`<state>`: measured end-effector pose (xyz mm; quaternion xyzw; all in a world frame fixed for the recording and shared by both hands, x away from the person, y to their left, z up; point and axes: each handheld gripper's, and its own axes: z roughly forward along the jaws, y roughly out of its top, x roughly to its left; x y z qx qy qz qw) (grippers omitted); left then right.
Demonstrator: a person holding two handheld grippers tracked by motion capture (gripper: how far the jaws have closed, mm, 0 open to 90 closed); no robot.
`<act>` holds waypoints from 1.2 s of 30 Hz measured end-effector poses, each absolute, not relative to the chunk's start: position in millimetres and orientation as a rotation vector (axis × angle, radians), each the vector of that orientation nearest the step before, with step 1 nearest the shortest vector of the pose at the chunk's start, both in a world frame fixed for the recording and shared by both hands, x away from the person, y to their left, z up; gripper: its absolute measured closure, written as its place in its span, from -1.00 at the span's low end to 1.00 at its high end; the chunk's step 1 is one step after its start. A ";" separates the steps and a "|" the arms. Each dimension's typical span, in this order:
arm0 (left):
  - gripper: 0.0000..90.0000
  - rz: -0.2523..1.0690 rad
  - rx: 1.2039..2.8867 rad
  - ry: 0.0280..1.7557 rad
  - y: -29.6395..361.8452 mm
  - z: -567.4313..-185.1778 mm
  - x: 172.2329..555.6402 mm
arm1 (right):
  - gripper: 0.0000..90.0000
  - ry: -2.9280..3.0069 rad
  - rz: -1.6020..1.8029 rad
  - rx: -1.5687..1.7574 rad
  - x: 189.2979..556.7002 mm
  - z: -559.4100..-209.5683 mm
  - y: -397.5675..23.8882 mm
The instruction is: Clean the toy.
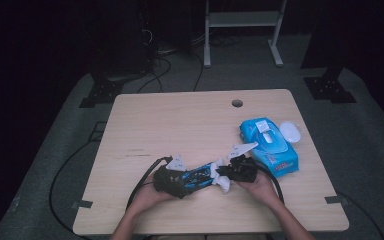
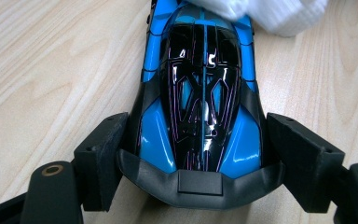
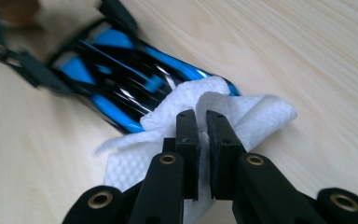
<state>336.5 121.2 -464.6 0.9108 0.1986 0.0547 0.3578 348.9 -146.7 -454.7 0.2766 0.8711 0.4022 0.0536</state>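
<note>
High view: car (image 1: 196,176) near front edge of table (image 1: 180,120), between both grippers.
Car, left gripper view: blue and black body (image 2: 200,93), one end clamped across its width between the two jaws.
Wipe (image 3: 200,116): white, draped over the car's other end, touching it.
Left gripper (image 1: 172,181): clenched on the car, sides pressed.
Right gripper (image 3: 201,135): pinching the wipe, jaws nearly together, cloth between them.
Pack (image 1: 269,145): blue wipe pack, lid (image 1: 291,131) flipped open, right of the car, well apart.
</note>
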 end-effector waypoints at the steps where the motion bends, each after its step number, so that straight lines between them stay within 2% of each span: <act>1: -0.47 0.141 2.351 0.513 121.2 -464.5 336.6 | 0.86 2.659 1.245 0.822 347.5 -454.6 -143.6; 11: -0.47 0.142 2.353 0.509 121.0 -464.3 336.4 | 0.85 2.608 1.192 0.882 351.9 -459.6 -153.8; 22: -0.47 0.144 2.350 0.512 121.7 -464.5 336.3 | 0.85 2.613 1.239 0.865 348.8 -459.3 -147.4; 28: -0.54 0.129 2.361 0.523 126.1 -463.7 336.4 | 0.85 2.610 1.246 0.874 349.7 -460.0 -149.4; 36: -0.47 0.123 2.355 0.522 126.1 -464.5 335.5 | 0.86 2.604 1.229 0.840 345.8 -456.2 -144.1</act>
